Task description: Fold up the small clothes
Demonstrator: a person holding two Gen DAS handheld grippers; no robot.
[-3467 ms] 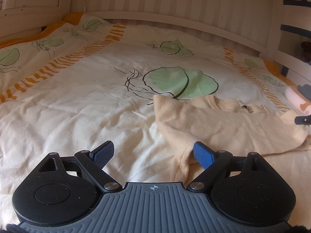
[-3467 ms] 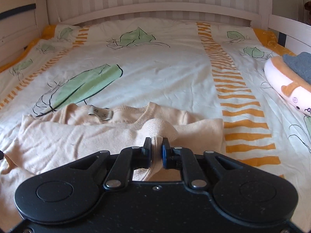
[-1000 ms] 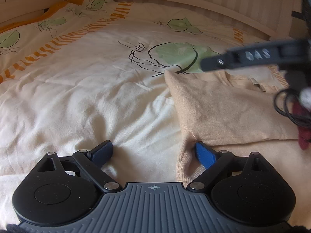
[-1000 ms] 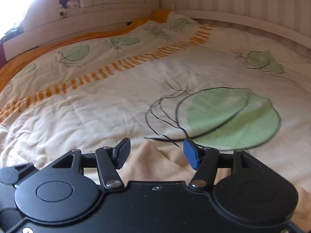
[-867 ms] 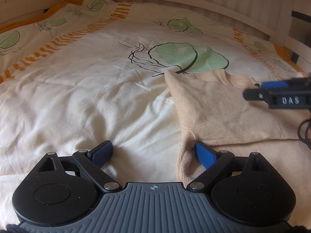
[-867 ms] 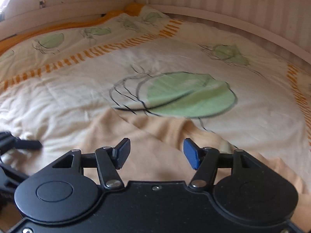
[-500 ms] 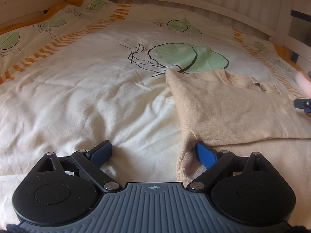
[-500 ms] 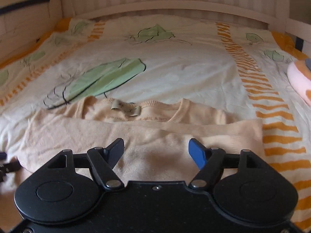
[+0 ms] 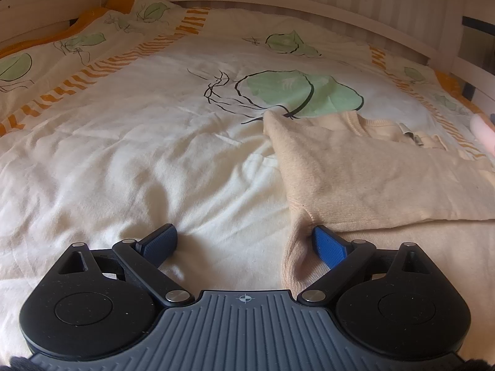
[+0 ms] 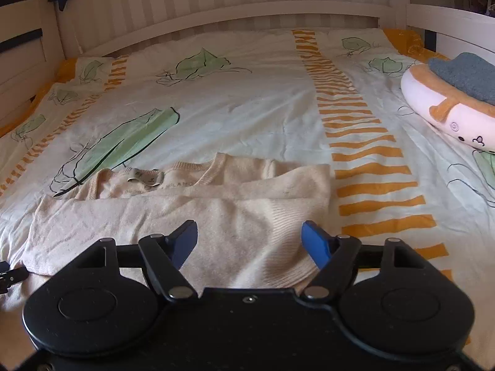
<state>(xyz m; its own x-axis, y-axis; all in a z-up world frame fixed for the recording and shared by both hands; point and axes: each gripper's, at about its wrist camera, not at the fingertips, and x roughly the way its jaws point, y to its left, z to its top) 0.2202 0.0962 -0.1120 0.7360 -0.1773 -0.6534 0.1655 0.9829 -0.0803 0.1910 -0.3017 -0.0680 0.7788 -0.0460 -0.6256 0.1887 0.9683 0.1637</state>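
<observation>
Nearest to me, my left gripper stands with its jaws spread wide and low over the duvet. Its right pad sits just beside the rumpled left edge of the sweater, but it pinches nothing. I judge it waits there to take this edge for the next fold.

My right gripper also has its jaws wide apart and holds nothing. It hangs above the ribbed cuff of the sleeve that lies folded across the sweater's body. I think the sleeve was laid this way to make the garment narrower, and the open jaws leave it free.

The sweater is cream-coloured knit, soft and a little wrinkled. It lies toward the near edge of the bed, with its neckline and label toward the headboard. One sleeve is across the chest; the other side looks not yet folded in.

Farther away, near the right edge of the bed, a pink plush cushion carries a grey cloth.
</observation>
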